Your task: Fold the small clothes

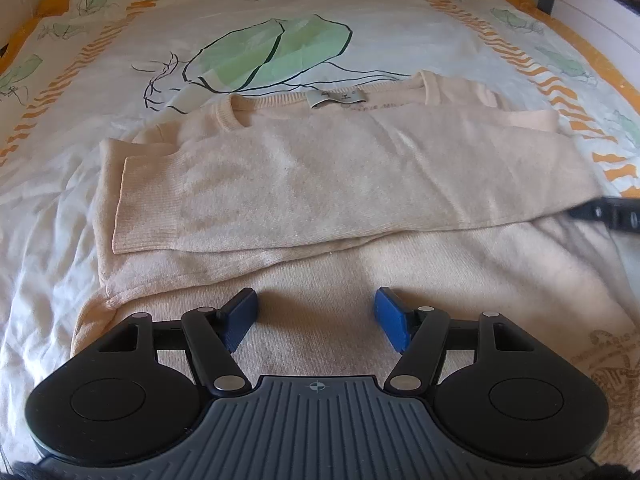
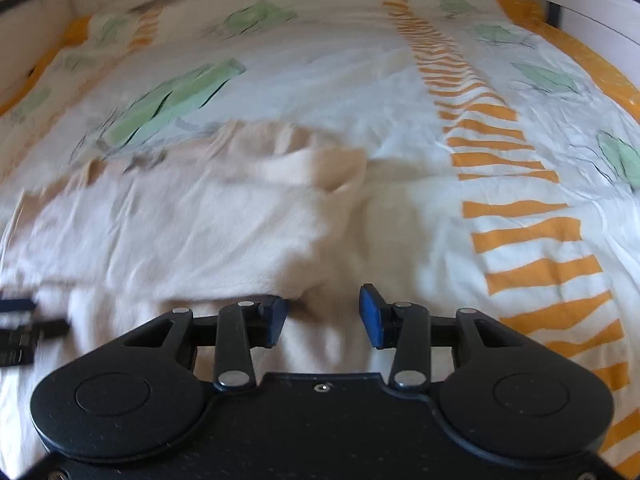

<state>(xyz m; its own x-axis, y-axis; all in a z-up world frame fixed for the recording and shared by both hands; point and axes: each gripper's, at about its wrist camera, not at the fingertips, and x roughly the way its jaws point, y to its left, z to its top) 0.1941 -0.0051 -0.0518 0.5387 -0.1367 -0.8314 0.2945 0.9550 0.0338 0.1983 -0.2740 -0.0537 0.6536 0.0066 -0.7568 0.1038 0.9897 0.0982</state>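
Observation:
A cream knitted sweater lies flat on the bed, neck label at the far side. One sleeve is folded across the chest, its cuff at the left. My left gripper hovers open over the sweater's lower body, nothing between its blue pads. A black part of the right gripper shows at the sweater's right edge. The right wrist view is blurred: the sweater lies left of centre, and my right gripper stands open at its rumpled right edge, with no cloth gripped. The left gripper shows at the left edge.
The bed cover is white with green leaf prints and orange striped bands. A white bed frame curves around the far right side. A faint brown print marks the sweater near the lower right.

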